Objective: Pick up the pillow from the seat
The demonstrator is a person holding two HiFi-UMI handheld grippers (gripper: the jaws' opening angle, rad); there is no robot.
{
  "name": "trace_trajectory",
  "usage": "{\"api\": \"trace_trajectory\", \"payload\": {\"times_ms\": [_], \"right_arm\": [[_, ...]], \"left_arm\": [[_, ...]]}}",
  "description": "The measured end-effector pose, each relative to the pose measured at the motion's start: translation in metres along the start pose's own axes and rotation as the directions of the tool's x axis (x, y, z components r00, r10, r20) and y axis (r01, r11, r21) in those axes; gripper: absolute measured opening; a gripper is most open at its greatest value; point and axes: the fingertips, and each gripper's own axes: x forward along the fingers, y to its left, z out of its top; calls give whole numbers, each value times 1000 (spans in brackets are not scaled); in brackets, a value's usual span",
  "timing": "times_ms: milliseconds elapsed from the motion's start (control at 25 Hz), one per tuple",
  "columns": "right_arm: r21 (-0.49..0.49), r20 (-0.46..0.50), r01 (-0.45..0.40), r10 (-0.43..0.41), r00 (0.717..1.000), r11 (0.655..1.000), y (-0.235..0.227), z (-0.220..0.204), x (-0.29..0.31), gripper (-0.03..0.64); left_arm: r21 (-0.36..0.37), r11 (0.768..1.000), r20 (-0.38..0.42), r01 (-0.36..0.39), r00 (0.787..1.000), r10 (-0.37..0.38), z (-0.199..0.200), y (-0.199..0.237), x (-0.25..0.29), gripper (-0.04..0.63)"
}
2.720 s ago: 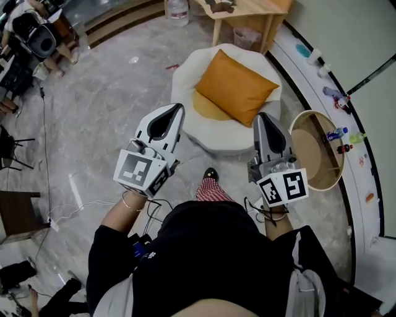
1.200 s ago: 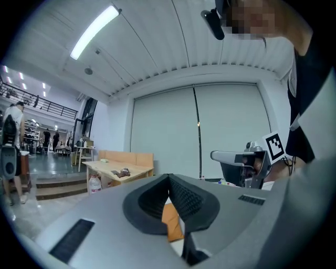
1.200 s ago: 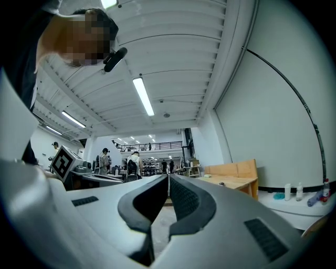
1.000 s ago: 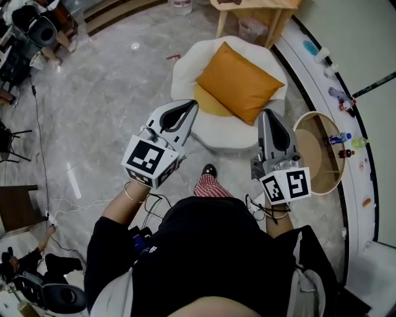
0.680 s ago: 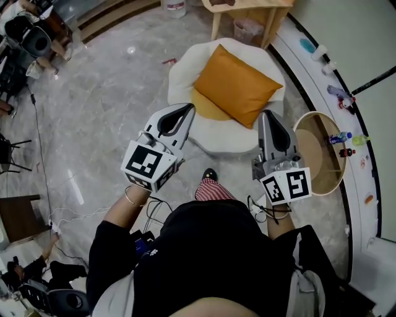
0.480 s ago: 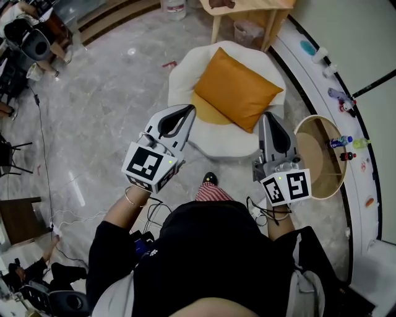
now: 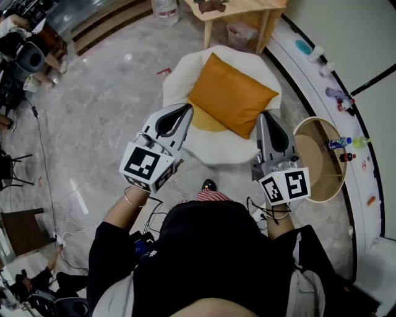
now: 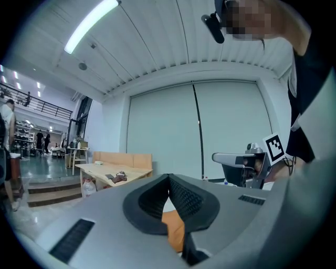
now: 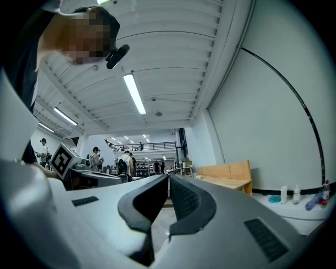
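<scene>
An orange pillow point(image 7: 231, 93) lies tilted on a round white seat point(image 7: 179, 86), near its right side in the head view. A sliver of the pillow point(image 8: 175, 231) shows below the left gripper's tips. My left gripper point(image 7: 185, 109) is shut and empty, its tips over the seat's near left edge, just short of the pillow. On the other side my right gripper point(image 7: 266, 115) hovers at the seat's near right edge by the pillow's lower corner, jaws also shut with nothing in them point(image 9: 167, 177).
A wooden table point(image 7: 238, 12) stands behind the seat, with a plastic bottle point(image 7: 164, 8) on the floor to its left. A round wooden side table point(image 7: 321, 158) sits right of the seat. Small bottles point(image 7: 338, 143) line the curved white ledge. Cables point(image 7: 68, 226) trail on the marble floor at left.
Both grippers have come forward toward the seat, so the pillow and seat now lie closer under their tips. Both stay shut.
</scene>
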Motion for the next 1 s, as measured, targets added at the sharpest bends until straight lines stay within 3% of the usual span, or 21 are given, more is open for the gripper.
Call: {"api": "trace_trajectory", "payload": {"times_ms": [480, 1000], "right_arm": [[-4, 18, 57, -57, 998, 998, -30, 8, -9, 23], [-20, 18, 172, -172, 985, 985, -35, 9, 2, 23]], "left_arm": [[48, 997, 14, 60, 998, -61, 16, -9, 36, 9], [52, 981, 32, 184, 982, -186, 25, 6, 65, 9]]}}
